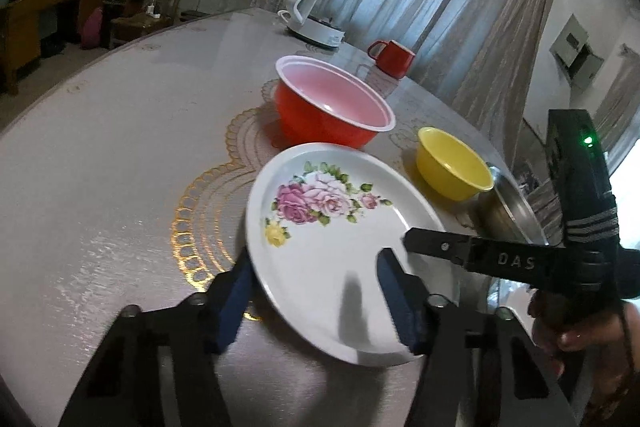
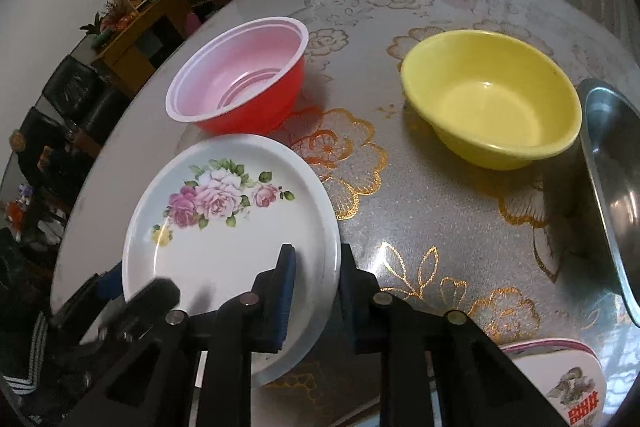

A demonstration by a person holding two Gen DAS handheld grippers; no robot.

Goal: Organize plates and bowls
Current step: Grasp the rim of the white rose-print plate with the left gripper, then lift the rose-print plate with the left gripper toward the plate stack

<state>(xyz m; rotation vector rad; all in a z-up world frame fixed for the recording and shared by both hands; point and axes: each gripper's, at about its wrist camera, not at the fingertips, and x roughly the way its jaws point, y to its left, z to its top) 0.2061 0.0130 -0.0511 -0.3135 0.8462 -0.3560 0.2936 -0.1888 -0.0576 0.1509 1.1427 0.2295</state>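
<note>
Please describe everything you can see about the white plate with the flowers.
The white plate is round and glossy, like melamine or glazed ceramic, with a raised rim. Pink roses, green leaves and one small yellow flower are printed off centre. It is empty and tilted. The right tool straddles its rim, one blue pad above; the left tool straddles the opposite edge. It sits just in front of the red bowl, above the table.

Two handheld grippers meet side by side at the same low level. The left gripper [image 1: 316, 287] has its jaws spread wide apart, blue pads facing inward. The right gripper [image 2: 316, 291] has its jaws parted more narrowly. A bare hand [image 1: 576, 331] grips the right gripper's handle from below.
</note>
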